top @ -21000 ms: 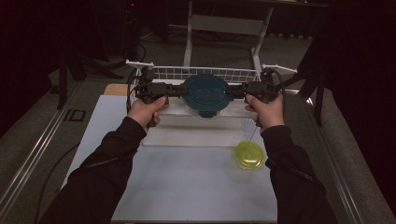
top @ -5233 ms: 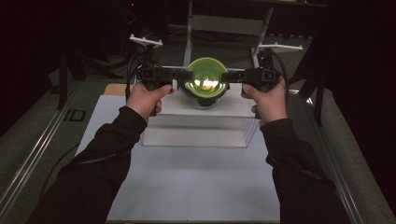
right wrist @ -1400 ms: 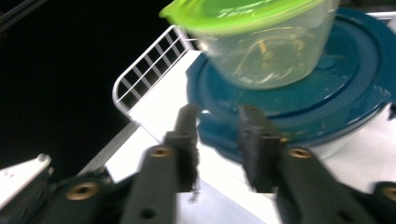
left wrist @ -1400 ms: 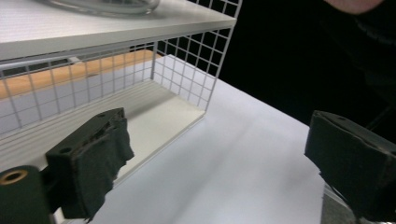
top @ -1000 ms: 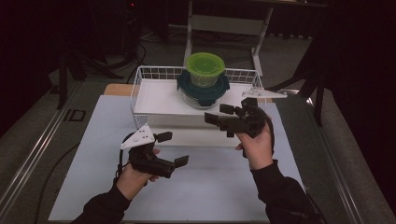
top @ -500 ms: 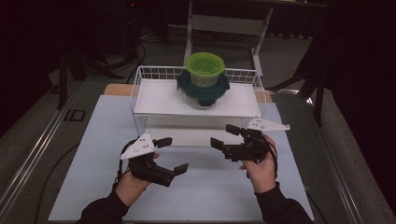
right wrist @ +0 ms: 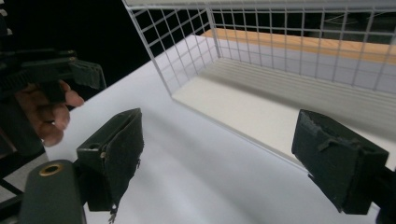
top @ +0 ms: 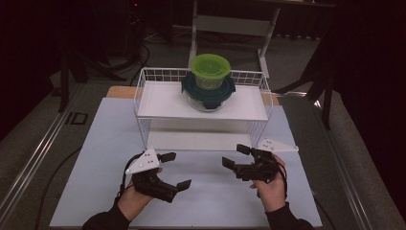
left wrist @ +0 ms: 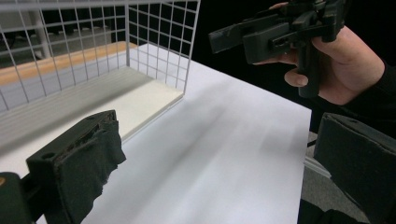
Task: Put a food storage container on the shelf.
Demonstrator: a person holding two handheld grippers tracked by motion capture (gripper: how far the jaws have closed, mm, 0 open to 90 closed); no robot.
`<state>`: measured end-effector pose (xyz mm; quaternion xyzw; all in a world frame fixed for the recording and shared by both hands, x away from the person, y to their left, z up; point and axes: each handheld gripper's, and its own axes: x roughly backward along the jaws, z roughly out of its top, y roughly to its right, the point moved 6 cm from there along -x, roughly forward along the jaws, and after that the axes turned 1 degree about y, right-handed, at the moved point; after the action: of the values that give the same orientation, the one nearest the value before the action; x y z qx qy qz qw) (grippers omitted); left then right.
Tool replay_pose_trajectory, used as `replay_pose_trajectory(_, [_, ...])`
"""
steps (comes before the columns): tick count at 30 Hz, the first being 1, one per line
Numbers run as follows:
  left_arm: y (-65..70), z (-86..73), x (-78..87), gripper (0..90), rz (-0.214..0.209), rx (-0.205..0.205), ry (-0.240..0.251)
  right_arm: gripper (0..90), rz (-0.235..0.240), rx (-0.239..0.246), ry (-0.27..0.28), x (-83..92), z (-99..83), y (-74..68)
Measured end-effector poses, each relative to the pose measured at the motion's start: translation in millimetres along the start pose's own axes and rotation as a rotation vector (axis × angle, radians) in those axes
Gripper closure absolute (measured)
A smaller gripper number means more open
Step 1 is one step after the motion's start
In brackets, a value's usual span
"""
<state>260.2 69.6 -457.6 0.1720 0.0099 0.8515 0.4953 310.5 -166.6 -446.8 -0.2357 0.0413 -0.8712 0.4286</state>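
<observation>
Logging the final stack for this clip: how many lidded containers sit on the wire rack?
2. A dark teal-lidded clear round container sits on the white wire rack's top shelf; a smaller green-lidded round container is stacked on it. Lower shelf looks bare.

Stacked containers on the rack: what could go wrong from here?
The green container sits on the teal-lidded container, a two-high stack on the wire rack top shelf; a knock to the rack could tip it. Both grippers, left and right, hang open and empty just in front of the rack's lower edge, so a forward move might catch the wire. The stack stands near the back rim and could slide off behind.
</observation>
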Motion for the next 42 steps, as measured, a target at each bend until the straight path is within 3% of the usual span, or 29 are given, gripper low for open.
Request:
replay_pose_trajectory(6, [0.0,-12.8,-1.3,1.2,-0.008,-0.005,-0.014,16.6,-0.008,0.012,-0.009,5.8,-19.3,5.5])
replay_pose_trajectory(14, [-0.8,-29.1,-0.5,1.2,-0.006,-0.010,-0.028,16.6,-0.014,-0.010,-0.036,12.5,-51.6,15.5])
replay_pose_trajectory(24, [-5.4,-46.6,0.3,1.2,-0.001,-0.002,-0.049,16.7,-0.038,-0.002,-0.045,22.7,-68.3,23.5])
replay_pose_trajectory(35, [-12.0,-61.7,1.4,1.2,0.013,-0.020,-0.079,16.6,-0.063,0.000,-0.070,37.1,-91.3,37.3])
replay_pose_trajectory(42, [-10.3,-64.8,1.8,1.2,0.005,-0.024,-0.076,16.7,-0.069,0.000,-0.071,40.8,-98.3,44.0])
